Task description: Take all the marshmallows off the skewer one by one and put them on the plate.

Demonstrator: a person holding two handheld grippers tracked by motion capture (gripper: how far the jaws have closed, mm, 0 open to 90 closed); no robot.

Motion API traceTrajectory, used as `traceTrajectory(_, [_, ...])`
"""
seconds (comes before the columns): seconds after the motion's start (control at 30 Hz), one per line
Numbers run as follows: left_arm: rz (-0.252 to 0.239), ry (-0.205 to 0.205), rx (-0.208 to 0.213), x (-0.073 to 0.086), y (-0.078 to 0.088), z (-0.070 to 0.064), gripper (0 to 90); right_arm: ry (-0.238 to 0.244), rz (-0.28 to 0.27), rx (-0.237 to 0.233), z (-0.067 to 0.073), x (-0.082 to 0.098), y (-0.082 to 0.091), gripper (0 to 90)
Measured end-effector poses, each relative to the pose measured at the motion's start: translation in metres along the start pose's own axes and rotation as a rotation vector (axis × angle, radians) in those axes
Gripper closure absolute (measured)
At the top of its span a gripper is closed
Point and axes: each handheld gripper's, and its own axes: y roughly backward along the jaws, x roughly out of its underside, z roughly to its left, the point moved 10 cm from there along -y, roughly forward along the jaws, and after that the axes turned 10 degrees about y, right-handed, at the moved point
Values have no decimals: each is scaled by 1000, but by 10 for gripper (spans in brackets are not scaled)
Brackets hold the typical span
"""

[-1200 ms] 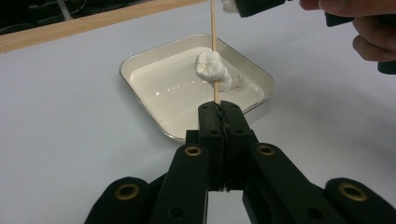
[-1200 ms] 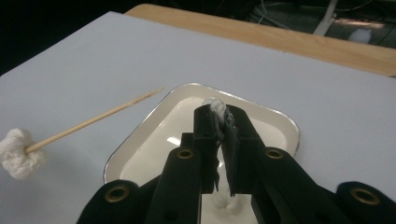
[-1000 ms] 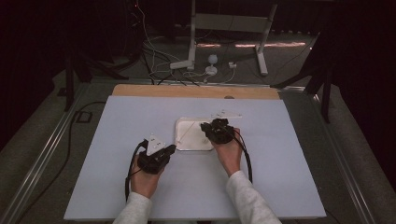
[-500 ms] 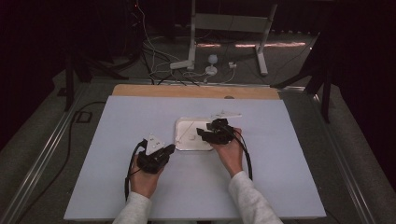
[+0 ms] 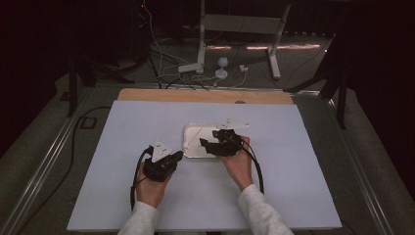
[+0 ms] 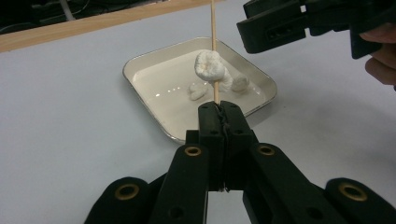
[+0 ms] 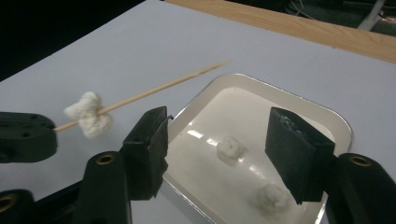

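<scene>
My left gripper [image 6: 219,108] is shut on the lower end of a thin wooden skewer [image 6: 213,32]. The skewer rises over a shallow white tray [image 6: 140,65], and one white marshmallow [image 6: 209,65] is threaded on it. Two loose marshmallows [image 7: 231,147] [image 7: 273,198] lie in the tray [image 7: 327,116]. My right gripper [image 7: 224,149] hangs open over the tray's near side, with nothing between its fingers. The skewered marshmallow [image 7: 88,114] is off to its left. In the high view the left gripper [image 5: 180,154] sits just left of the tray [image 5: 188,128] and the right gripper [image 5: 203,143] points left over it.
The tray rests mid-table on a pale sheet [image 5: 122,127] with bare room on all sides. A wooden strip [image 5: 205,95] runs along the far edge. Beyond it are cables and a white stand [image 5: 200,44] on the floor.
My right gripper has shifted a little left and nearer over the tray, toward the left gripper. The left gripper and skewer have hardly moved.
</scene>
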Motion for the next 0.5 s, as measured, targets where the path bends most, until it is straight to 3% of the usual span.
traceTrajectory(0.5, [-4,13,4,-1,1,1,900,70,-49,-27,22,-7,8,378])
